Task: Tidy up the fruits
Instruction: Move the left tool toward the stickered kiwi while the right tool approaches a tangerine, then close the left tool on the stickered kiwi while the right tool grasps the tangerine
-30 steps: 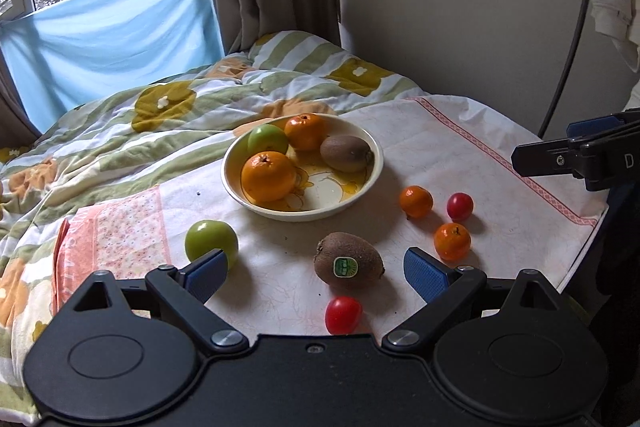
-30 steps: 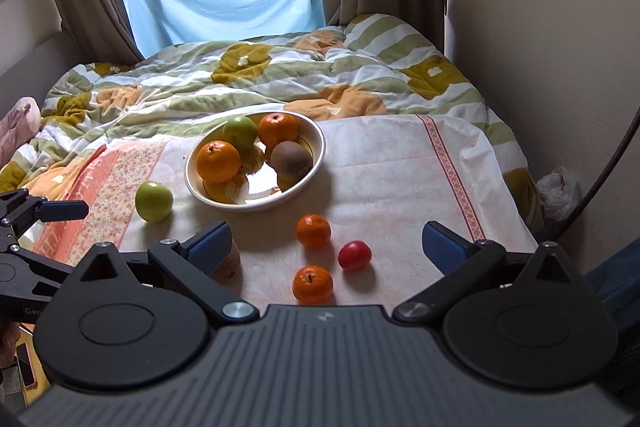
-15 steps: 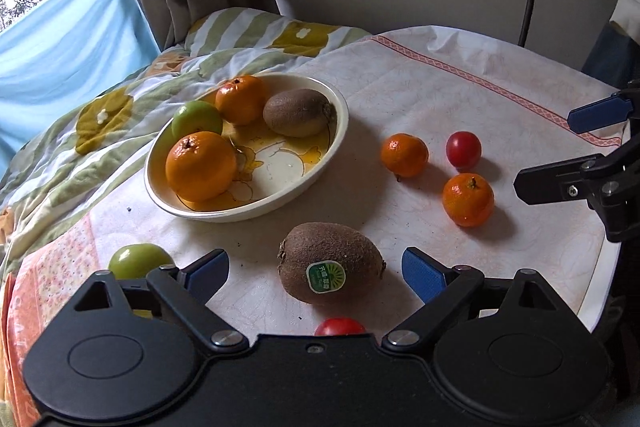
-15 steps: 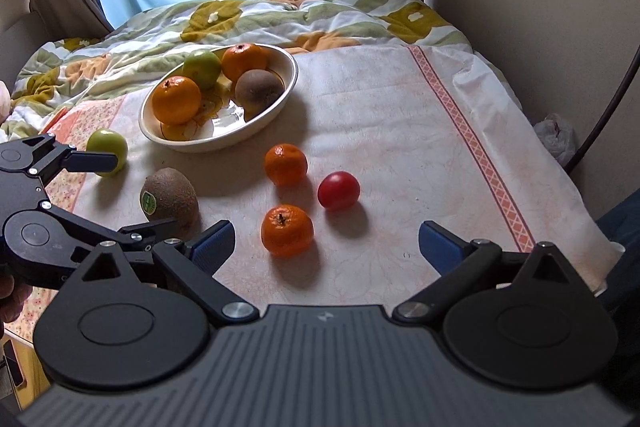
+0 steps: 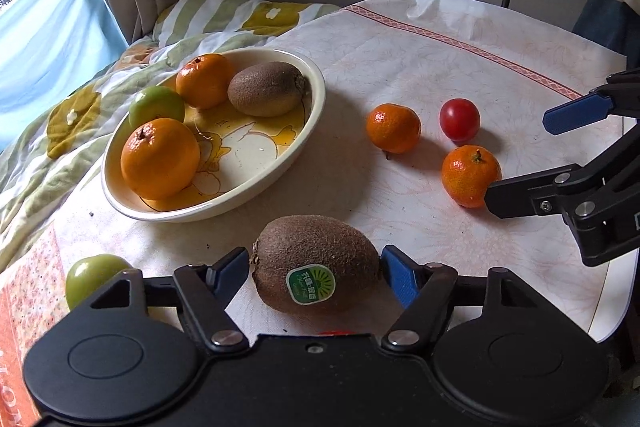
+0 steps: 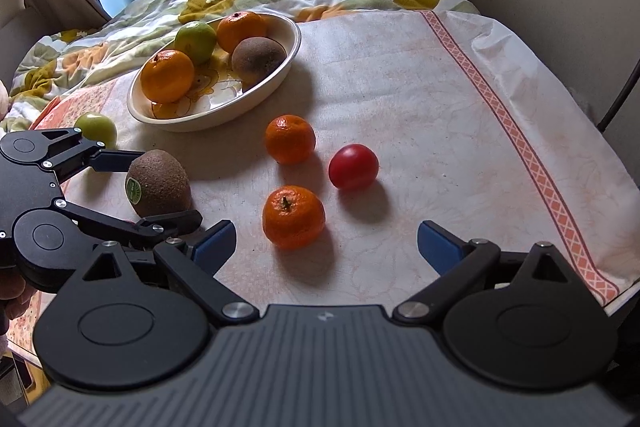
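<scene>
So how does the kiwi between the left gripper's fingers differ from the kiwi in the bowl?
The near kiwi lies on the tablecloth between the fingers of the left gripper; the far kiwi rests inside the bowl, against an orange. The near kiwi shows a green sticker; no sticker is visible on the far kiwi. The open jaws bracket only the near kiwi. Both are brown, fuzzy and lying on their sides.

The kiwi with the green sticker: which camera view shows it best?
The left wrist view: the kiwi with the green sticker fills the foreground between the left gripper fingers. The right wrist view shows it smaller at the left edge, a finger partly covering it.
</scene>
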